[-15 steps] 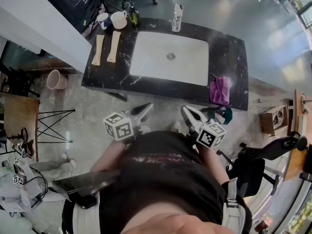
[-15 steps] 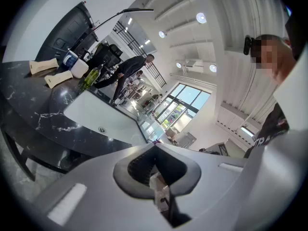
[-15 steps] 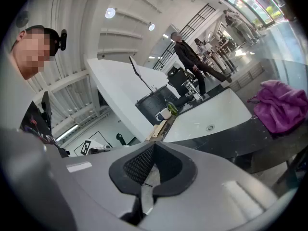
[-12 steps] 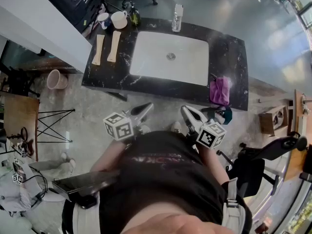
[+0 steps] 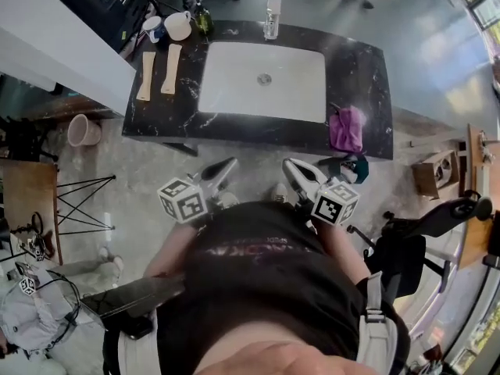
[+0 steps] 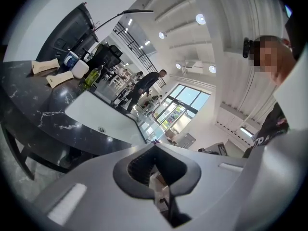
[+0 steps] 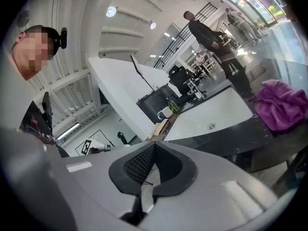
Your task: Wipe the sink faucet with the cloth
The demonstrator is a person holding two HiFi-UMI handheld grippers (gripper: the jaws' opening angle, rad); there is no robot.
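The purple cloth [image 5: 346, 128] lay bunched at right of frame on the black counter [image 5: 367, 76], beside the white sink [image 5: 234, 76], with the faucet [image 5: 271, 16] at upper centre. The left gripper [image 5: 225, 166] and right gripper [image 5: 291, 167] hung mid-frame, below the counter, each with jaws pressed together on nothing

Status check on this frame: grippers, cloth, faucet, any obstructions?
Left gripper and right gripper both shut, empty, short of black marble counter. Crumpled purple cloth lies right of white sink, untouched. Metal faucet at sink's far rim; nothing blocking.

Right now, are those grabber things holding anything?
Nothing is held. The left gripper and the right gripper are both shut and empty; the crumpled purple cloth lies untouched on the black marble counter.
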